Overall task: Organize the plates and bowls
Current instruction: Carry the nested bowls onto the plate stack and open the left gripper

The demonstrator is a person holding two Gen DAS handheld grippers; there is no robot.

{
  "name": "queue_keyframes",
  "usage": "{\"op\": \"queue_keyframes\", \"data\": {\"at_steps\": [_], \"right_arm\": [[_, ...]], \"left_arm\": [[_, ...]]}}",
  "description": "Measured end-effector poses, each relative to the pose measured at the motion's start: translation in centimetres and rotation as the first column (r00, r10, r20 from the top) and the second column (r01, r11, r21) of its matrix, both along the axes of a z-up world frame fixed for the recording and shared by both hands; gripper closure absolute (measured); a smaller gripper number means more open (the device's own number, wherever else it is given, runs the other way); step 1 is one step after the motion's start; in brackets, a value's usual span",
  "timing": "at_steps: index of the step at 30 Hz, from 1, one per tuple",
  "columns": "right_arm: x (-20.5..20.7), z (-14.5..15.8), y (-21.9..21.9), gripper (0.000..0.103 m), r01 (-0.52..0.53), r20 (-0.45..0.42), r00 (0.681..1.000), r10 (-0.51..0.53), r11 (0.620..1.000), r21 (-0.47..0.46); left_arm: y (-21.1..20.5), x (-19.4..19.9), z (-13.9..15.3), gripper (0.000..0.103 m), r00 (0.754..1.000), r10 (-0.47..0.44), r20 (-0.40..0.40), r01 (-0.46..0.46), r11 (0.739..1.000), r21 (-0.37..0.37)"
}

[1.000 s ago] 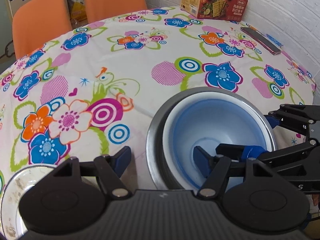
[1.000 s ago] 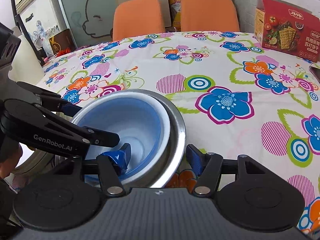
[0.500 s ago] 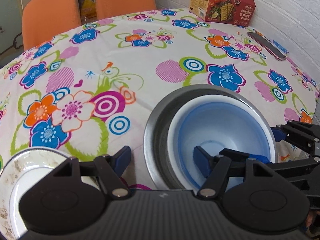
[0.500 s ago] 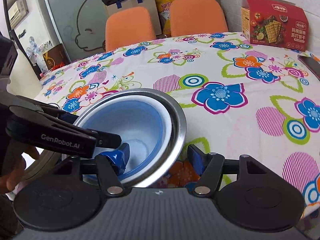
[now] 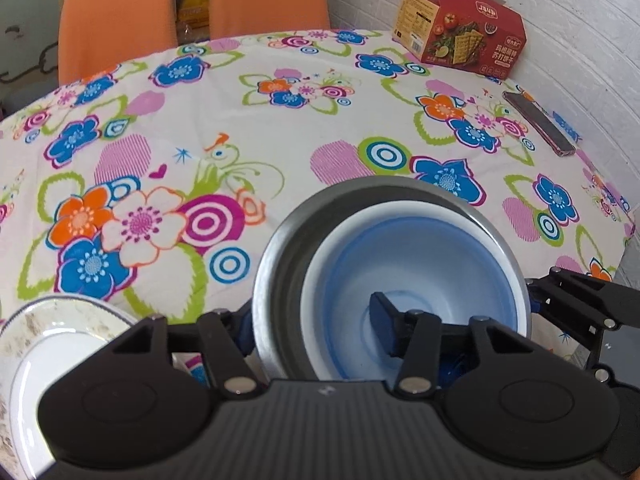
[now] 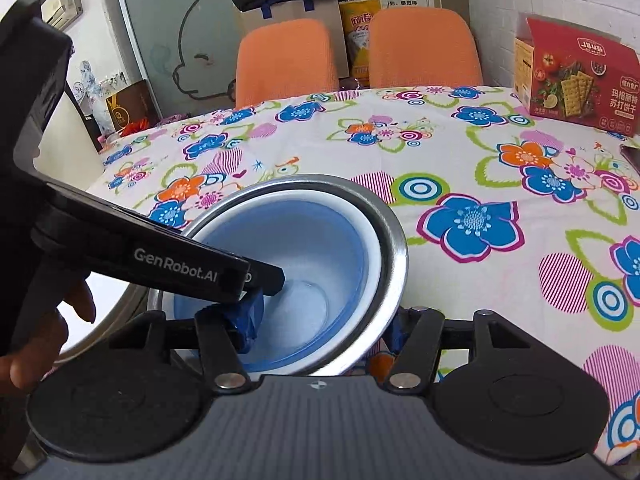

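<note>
Both grippers have closed: left gripper [image 5: 310,332] and right gripper [image 6: 324,324] each clamp the steel bowl's [image 5: 280,264] near rim

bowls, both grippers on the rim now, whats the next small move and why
Probably carry the nested bowls left and lower them onto the plate: each gripper, left and right, straddles the rim, and the stack looks raised off the cloth.

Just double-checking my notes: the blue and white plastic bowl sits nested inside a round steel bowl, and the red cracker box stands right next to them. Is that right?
Not quite. The blue and white plastic bowl does sit nested inside the round steel bowl, but the red cracker box stands far off at the table's back edge by the wall, not beside them. The left wrist view shows the stretch of flowered tablecloth between.
</note>
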State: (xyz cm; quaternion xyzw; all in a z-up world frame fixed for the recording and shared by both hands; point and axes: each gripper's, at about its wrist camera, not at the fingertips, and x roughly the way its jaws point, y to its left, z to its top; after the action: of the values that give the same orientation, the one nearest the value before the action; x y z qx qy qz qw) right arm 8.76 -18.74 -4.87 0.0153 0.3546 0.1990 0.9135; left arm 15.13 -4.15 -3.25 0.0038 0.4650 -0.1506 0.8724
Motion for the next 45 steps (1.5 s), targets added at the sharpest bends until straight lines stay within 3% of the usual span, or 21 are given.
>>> {"op": "queue_keyframes", "data": {"at_steps": [8,15,21,26,38,42,44,45], "right_arm": [[0.2,3.5,1.1,0.054,-0.015,0.082,0.997,0.017,0.999,-0.029],[-0.3,5.1,6.7,0.054,-0.184,0.092,0.979,0.181,0.983,0.016],[-1.4,5.2,13.1,0.053,-0.349,0.082,0.935,0.344,0.936,0.050],[-2.6,4.0,16.5,0.053,-0.416,0.032,0.909,0.415,0.909,0.028],[-2.8,2.0,16.9,0.052,-0.349,-0.031,0.937,0.348,0.936,-0.049],[-1.9,1.0,16.7,0.052,-0.337,-0.079,0.940,0.333,0.941,-0.037],[-1.6,0.7,16.5,0.051,-0.338,-0.089,0.938,0.336,0.941,-0.008],[-1.6,0.7,16.5,0.051,-0.343,-0.098,0.935,0.341,0.939,0.000]], "left_arm": [[1.1,-0.2,4.0,0.052,0.997,0.037,0.075,-0.036,0.999,-0.016],[7.4,-3.6,6.8,0.052,0.980,0.173,0.102,-0.178,0.983,0.046],[14.3,-7.6,7.0,0.052,0.942,0.321,0.099,-0.329,0.941,0.079],[18.1,-9.9,4.8,0.052,0.919,0.392,0.050,-0.394,0.918,0.050],[18.1,-8.7,1.7,0.049,0.943,0.334,0.013,-0.334,0.943,-0.020],[17.8,-8.2,1.0,0.046,0.949,0.316,0.001,-0.315,0.948,-0.038],[17.5,-8.2,1.0,0.029,0.953,0.303,0.012,-0.302,0.953,-0.039],[17.4,-8.3,1.0,0.027,0.955,0.295,0.017,-0.294,0.955,-0.042]]}}
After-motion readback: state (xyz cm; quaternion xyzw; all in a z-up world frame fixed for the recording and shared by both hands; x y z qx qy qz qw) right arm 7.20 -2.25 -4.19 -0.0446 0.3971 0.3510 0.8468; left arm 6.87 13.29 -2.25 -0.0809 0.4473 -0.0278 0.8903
